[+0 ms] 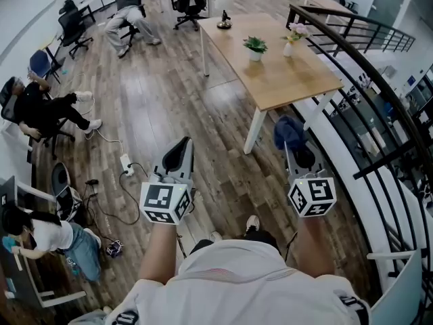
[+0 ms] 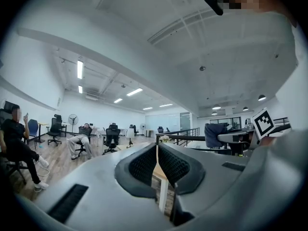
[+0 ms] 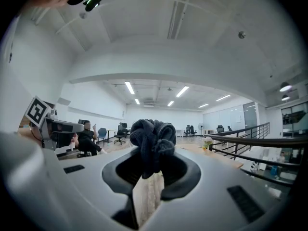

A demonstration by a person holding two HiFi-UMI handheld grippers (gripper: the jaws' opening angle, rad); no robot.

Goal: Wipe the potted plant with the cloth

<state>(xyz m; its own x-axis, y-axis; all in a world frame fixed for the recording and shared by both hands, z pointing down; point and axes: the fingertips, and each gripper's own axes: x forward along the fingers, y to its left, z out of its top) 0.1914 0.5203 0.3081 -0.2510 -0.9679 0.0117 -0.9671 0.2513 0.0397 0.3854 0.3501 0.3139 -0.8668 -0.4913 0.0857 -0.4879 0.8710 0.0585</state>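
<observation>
- While the potted plant (image 1: 255,45) stands well ahead on the table (image 1: 284,80), I judge the step in hand to be the approach: the cloth is carried, but no wiping has begun.
- On the right gripper (image 1: 295,147), the jaws are clenched on the cloth (image 1: 289,131), which bunches into a soft, dark blue wad above the ribbed black pads, with a tail hanging down between them.
- On the left gripper (image 1: 183,147), the jaws are pressed together with nothing between them; the gripper's own view shows only a thin slit between the textured pads.
- Both grippers point level over the wooden plank floor (image 1: 155,100), well apart from the table.
- The plant looks small: a tuft of green leaves in a pale, rounded pot, set near the middle of the table's far half. A slim vase of flowers (image 1: 292,38) stands near it, toward the black metal railing (image 1: 379,93).
- The table has a smooth, light wood top on white legs.
- Next, I reckon I must walk forward and bring the cloth up to the leaves or pot. The free left gripper could steady the pot, which looks light enough to slide or tip.
- The leaves seem thin and springy, so a gentle stroke ought to suit them. I would keep clear of the vase.
</observation>
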